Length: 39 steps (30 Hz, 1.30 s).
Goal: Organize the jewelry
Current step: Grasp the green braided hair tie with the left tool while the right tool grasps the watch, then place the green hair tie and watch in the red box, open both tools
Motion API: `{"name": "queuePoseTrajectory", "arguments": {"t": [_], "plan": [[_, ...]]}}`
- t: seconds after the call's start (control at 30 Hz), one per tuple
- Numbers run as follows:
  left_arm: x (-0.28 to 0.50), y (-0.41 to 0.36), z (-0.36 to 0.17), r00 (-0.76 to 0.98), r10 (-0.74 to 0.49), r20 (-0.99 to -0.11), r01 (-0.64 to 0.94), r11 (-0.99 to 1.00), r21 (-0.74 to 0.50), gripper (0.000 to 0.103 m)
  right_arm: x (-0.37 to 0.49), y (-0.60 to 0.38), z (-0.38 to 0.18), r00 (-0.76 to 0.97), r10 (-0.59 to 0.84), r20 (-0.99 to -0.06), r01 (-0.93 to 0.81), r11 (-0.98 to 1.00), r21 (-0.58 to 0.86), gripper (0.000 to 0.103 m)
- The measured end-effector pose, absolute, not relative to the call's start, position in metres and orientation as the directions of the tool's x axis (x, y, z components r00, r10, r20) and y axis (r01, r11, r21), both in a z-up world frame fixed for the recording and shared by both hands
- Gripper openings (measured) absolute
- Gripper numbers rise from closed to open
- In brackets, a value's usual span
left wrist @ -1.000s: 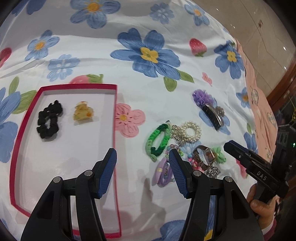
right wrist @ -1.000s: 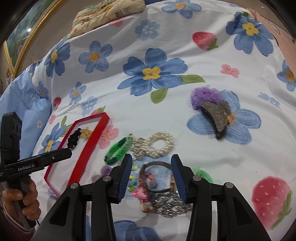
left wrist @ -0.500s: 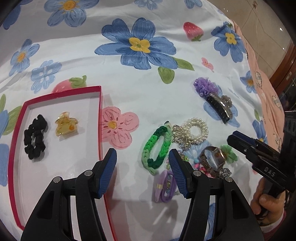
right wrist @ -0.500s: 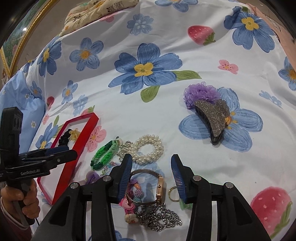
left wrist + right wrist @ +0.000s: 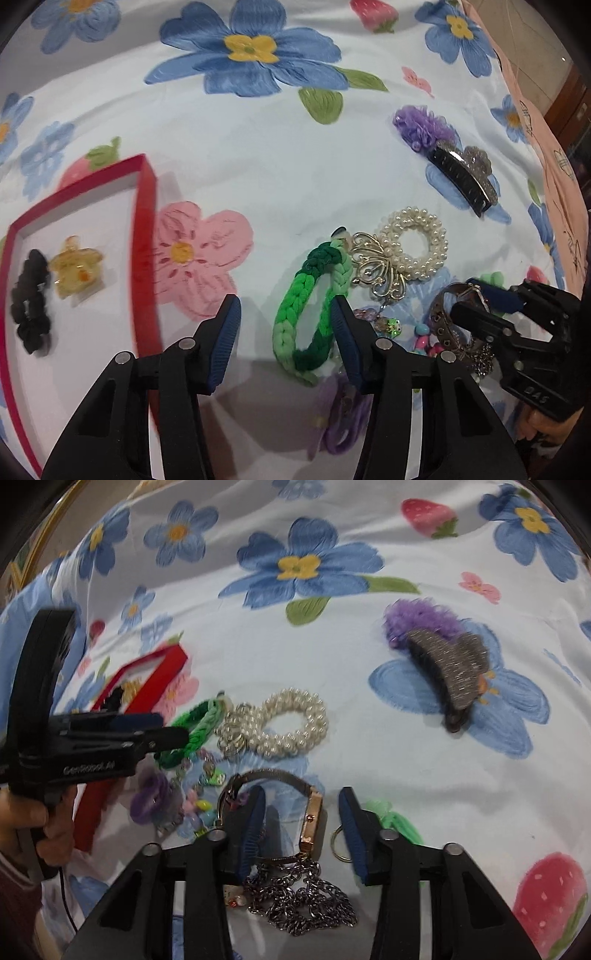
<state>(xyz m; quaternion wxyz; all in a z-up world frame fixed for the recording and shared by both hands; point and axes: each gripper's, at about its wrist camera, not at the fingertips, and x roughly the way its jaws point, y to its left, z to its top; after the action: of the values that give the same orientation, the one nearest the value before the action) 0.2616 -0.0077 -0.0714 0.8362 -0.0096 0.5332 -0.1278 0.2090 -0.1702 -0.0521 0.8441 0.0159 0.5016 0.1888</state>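
Jewelry lies heaped on the floral bedsheet [image 5: 236, 158] beside our red tray [image 5: 146, 236]. From the left wrist, our left gripper [image 5: 286, 321] has just been closing; its jaws stand half spread, the right pad against the green braided bracelet [image 5: 310, 306], not pinching it. From the right wrist, our right gripper [image 5: 301, 829], also closing, straddles the watch [image 5: 312, 818], pads apart from it.

We saw a glossy pearl-bead ring [image 5: 291, 722], a braided green cloth band [image 5: 312, 306] and a dull metal chain [image 5: 303, 901] on printed cloth [image 5: 236, 155].
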Motion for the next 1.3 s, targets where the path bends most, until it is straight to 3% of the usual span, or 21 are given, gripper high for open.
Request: {"name": "queuePoseTrajectory", "arguments": {"t": [0.07,0.13,0.2,0.7,1.3], "plan": [[0.261,-0.012,-0.071,0.396,-0.243,-0.886,0.223,0.961,-0.164,0.037,0.210,-0.168,-0.056,0.418,0.322,-0.849,-0.305,0.931,0.203,0.017],[0.260,-0.015,-0.071,0.383,-0.285,-0.879,0.244,0.949,-0.201,0.017,0.209,-0.170,-0.057,0.425,0.314,-0.849,-0.298,0.934,0.196,0.008],[0.260,-0.017,-0.069,0.379,-0.305,-0.874,0.259,0.941,-0.217,0.010,0.209,-0.176,-0.055,0.428,0.330,-0.841,-0.279,0.934,0.225,0.008],[0.215,0.035,-0.014,0.512,-0.406,-0.757,0.165,0.912,-0.376,0.009,0.196,-0.172,-0.006,0.524,0.386,-0.759,-0.286,0.920,0.269,0.008],[0.151,0.130,0.005,0.619,-0.358,-0.699,0.014,0.895,-0.446,0.009,0.179,-0.081,0.019,0.482,0.492,-0.725,-0.441,0.851,0.285,0.008]]}}
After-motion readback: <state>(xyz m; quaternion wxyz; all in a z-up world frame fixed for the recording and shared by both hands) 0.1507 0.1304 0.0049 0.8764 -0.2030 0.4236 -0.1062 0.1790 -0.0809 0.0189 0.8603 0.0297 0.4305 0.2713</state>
